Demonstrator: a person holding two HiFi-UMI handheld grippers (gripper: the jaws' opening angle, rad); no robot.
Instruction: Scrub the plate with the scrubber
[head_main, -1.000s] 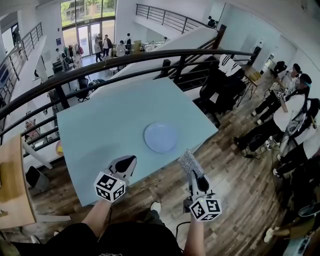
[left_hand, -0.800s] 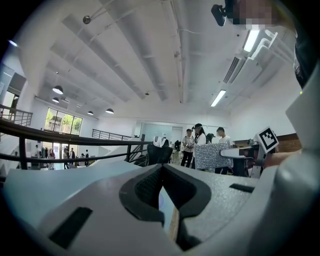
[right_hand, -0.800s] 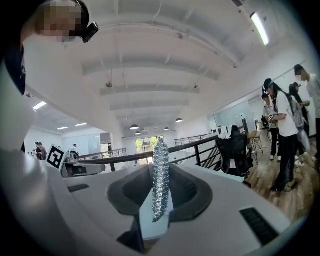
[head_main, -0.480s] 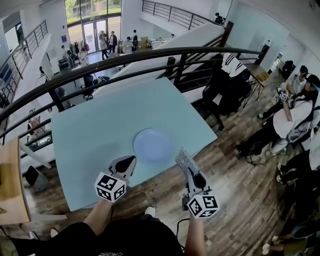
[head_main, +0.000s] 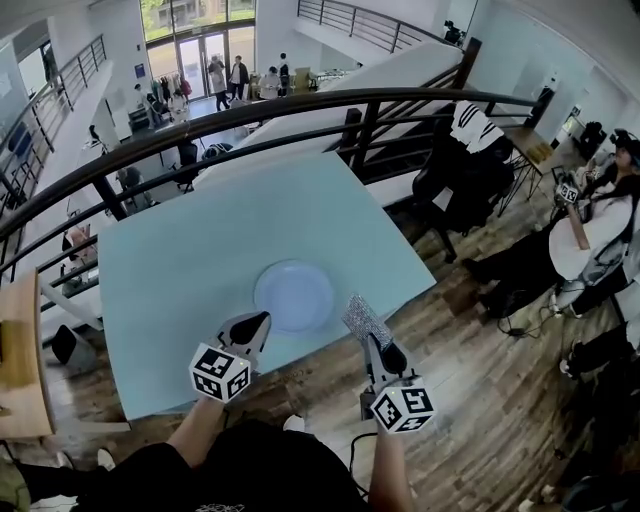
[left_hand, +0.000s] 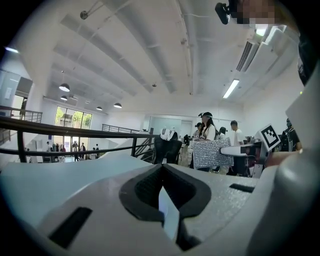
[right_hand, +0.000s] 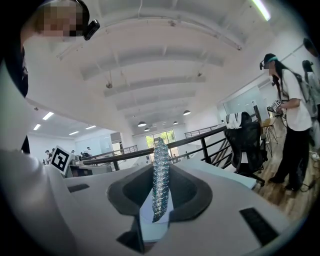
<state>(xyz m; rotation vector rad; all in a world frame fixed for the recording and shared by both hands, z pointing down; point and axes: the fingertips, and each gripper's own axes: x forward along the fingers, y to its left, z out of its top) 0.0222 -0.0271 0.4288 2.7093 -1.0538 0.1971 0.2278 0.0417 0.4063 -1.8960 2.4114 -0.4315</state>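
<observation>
Plate (head_main: 294, 296) lies just ahead of scrubber (head_main: 364, 322) clamped in right claw (head_main: 380, 350), apparently apart.

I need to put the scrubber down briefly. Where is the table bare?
The table is bare left of the plate, behind it up to the far edge, and right of it. Crowded only at the near edge: left gripper, plate, and the scrubber in the right gripper.

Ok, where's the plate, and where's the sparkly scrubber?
plate (head_main: 294, 296): head view, the middle of its round face.
scrubber (head_main: 366, 322): head view, the middle of its silver pad.
</observation>
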